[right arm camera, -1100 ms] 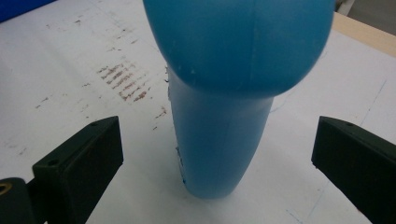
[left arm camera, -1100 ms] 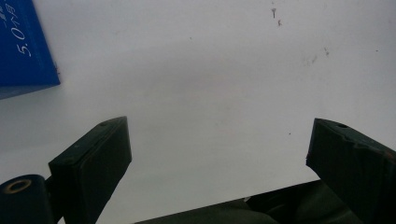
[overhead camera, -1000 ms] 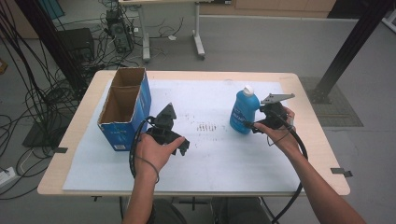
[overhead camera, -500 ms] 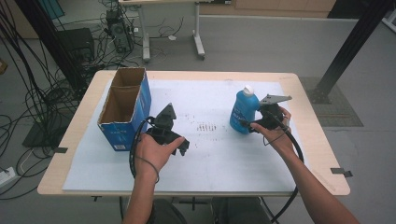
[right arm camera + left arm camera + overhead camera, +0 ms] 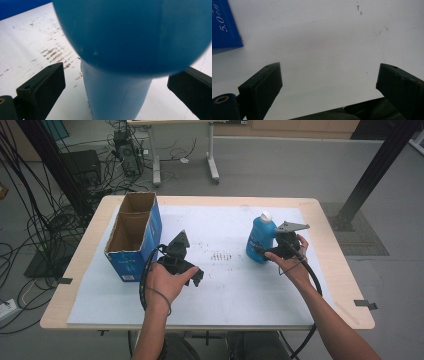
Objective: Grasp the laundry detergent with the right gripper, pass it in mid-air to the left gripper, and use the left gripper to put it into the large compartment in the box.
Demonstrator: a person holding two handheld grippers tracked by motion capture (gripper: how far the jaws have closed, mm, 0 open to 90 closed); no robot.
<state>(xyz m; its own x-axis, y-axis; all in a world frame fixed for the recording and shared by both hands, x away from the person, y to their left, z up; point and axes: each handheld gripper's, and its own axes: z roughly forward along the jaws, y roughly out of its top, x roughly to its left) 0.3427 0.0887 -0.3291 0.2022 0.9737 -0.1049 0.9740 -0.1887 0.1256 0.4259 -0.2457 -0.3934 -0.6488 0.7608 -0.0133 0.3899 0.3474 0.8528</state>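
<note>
**Right gripper around the bottle**

We see the blue bottle (image 5: pixel 260 240) standing upright on the white sheet (image 5: pixel 240 285), right of middle, with its white cap (image 5: pixel 265 216) on top. Our right gripper (image 5: pixel 265 252) is at its lower right side; in the right gripper view the jaws stand spread with the bottle (image 5: pixel 117 95) between them, gaps showing on both sides. Our left gripper (image 5: pixel 197 279) rests low over the sheet just beside the box (image 5: pixel 135 250), which stands open at the left; its jaws are spread wide over bare sheet (image 5: pixel 324 45), holding nothing.
</note>
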